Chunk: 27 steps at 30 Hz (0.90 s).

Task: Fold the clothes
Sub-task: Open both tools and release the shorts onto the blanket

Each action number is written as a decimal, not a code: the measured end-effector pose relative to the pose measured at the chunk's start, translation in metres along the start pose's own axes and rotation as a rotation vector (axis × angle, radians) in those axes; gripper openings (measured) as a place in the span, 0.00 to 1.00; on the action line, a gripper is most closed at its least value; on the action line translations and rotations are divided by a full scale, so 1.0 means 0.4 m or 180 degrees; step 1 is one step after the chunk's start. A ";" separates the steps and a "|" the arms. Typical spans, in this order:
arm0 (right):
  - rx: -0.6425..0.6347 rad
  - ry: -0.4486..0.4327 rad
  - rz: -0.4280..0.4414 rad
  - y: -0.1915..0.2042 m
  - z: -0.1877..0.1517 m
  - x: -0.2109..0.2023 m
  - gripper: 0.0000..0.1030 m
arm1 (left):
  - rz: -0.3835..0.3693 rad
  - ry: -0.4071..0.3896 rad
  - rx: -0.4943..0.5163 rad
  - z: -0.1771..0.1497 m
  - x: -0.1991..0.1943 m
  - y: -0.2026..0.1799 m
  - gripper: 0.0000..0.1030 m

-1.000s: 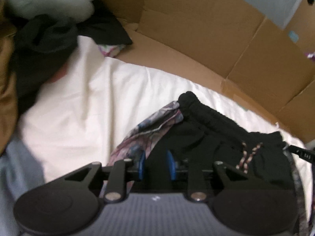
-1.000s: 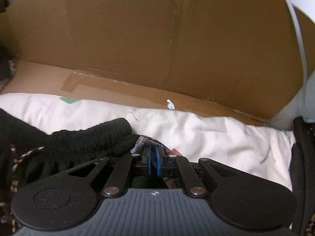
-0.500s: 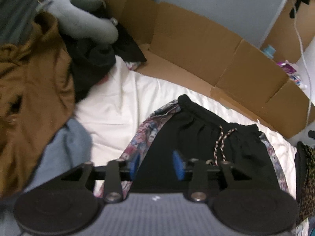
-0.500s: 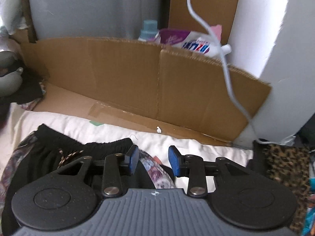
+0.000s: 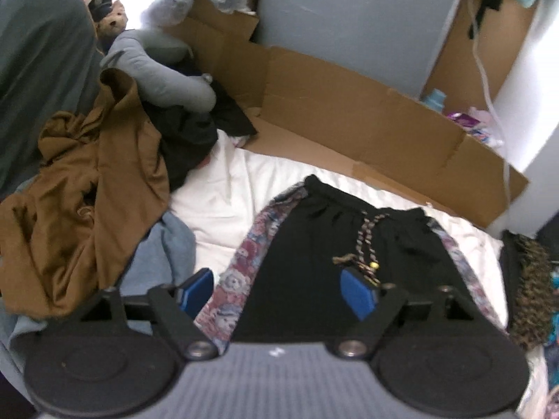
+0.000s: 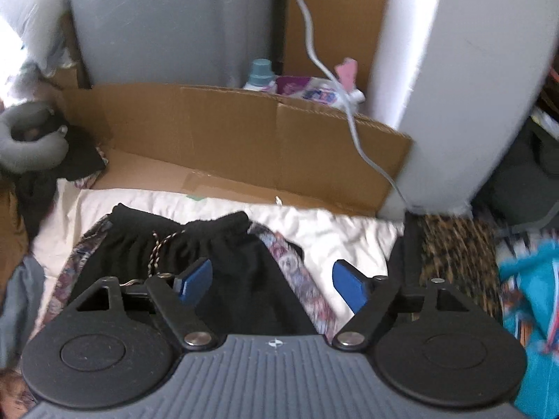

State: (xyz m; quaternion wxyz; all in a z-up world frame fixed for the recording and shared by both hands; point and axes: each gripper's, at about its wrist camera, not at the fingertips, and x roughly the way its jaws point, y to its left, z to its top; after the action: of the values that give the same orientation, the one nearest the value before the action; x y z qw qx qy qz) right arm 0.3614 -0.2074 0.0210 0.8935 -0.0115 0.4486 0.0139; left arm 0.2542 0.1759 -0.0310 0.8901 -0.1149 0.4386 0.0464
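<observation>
**Around the bed: cardboard, bottles and a cable**

I see a white sheet (image 5: 223, 195) covering the bed. Flattened cardboard (image 6: 237, 139) stands along its far edge. Behind it, a teal-capped bottle (image 6: 260, 73) sits beside a white and purple refill pouch (image 6: 314, 92), and a white cable (image 6: 335, 80) hangs down in front of them. At far left lies a grey neck pillow (image 5: 164, 76), with a small teddy bear (image 5: 111, 22) just beyond it.

Dim, soft-focus fisheye views; glare upper left, edges smeared.
</observation>
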 end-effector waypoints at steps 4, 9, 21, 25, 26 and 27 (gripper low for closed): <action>-0.0036 -0.0036 -0.0082 -0.007 -0.022 -0.087 0.80 | -0.0055 -0.0018 0.0133 -0.031 -0.047 -0.002 0.80; 0.0245 -0.0104 -0.0122 -0.048 -0.059 -0.194 0.80 | -0.0098 -0.0028 0.0300 -0.077 -0.099 0.003 0.82; 0.0682 -0.0268 -0.0105 -0.043 -0.252 -0.345 0.80 | -0.0171 -0.0176 0.0443 -0.222 -0.161 0.044 0.83; 0.0645 -0.0447 -0.0180 -0.027 -0.317 -0.370 0.80 | -0.0157 -0.0163 0.0414 -0.269 -0.160 0.066 0.83; 0.0662 -0.0464 -0.0199 -0.025 -0.333 -0.373 0.80 | -0.0139 -0.0162 0.0418 -0.279 -0.158 0.070 0.83; 0.0686 -0.0475 -0.0213 -0.023 -0.350 -0.375 0.80 | -0.0110 -0.0168 0.0426 -0.290 -0.157 0.074 0.83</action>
State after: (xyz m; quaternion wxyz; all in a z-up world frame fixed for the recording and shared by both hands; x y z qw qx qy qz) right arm 0.1599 -0.2232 0.0579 0.9204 0.0706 0.3792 -0.0634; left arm 0.1212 0.1771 -0.0543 0.9077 -0.0614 0.4151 0.0046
